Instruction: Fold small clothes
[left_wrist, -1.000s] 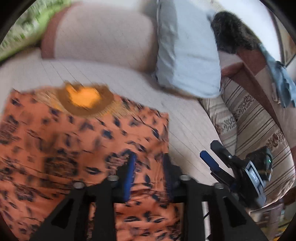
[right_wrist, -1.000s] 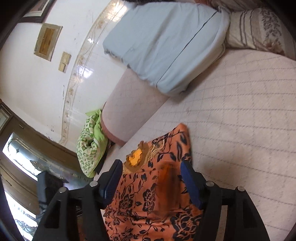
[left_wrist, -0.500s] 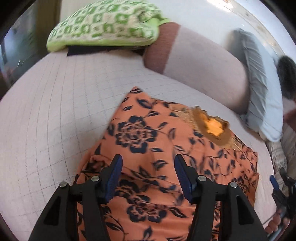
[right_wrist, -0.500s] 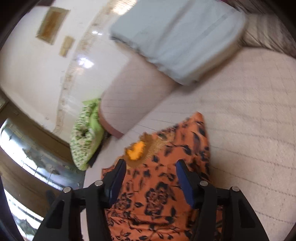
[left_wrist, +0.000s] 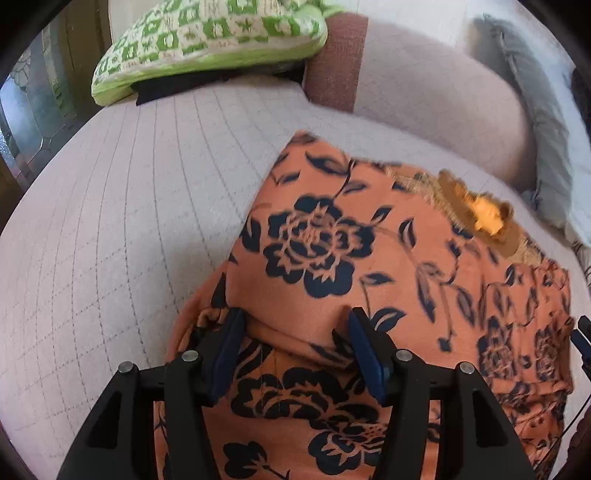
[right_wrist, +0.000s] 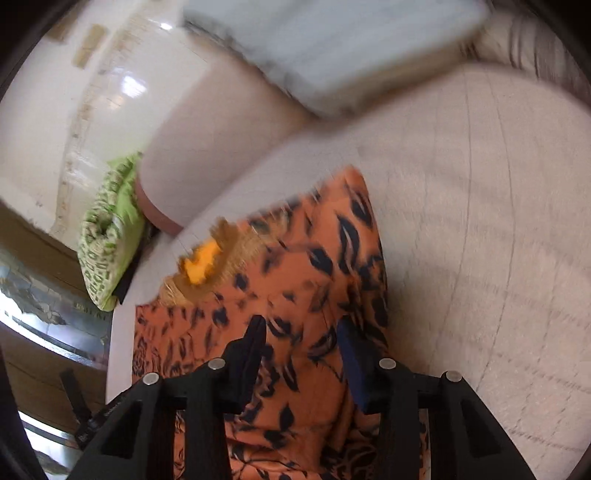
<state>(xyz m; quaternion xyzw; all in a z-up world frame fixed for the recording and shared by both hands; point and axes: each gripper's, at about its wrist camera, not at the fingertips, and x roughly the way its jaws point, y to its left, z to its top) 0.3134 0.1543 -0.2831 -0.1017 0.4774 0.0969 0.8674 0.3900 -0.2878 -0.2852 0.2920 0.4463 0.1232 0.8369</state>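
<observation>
An orange garment with a dark floral print (left_wrist: 369, 258) lies spread on the quilted bed, its brown neckline with a yellow patch (left_wrist: 487, 218) toward the pillows. It also shows in the right wrist view (right_wrist: 295, 288). My left gripper (left_wrist: 295, 325) is open, low over a raised fold near the garment's left edge. My right gripper (right_wrist: 301, 332) is open, low over the garment near its right edge. The right view is blurred by motion.
The quilted bed cover (left_wrist: 110, 221) extends left of the garment and, in the right wrist view (right_wrist: 480, 221), right of it. A green patterned pillow (left_wrist: 207, 40), a pinkish bolster (left_wrist: 424, 99) and a pale blue pillow (right_wrist: 332, 48) line the head of the bed.
My left gripper has opened wide and swung from the garment's right side to its left edge. My right gripper has come lower over the garment's right side, its jaws somewhat narrower.
</observation>
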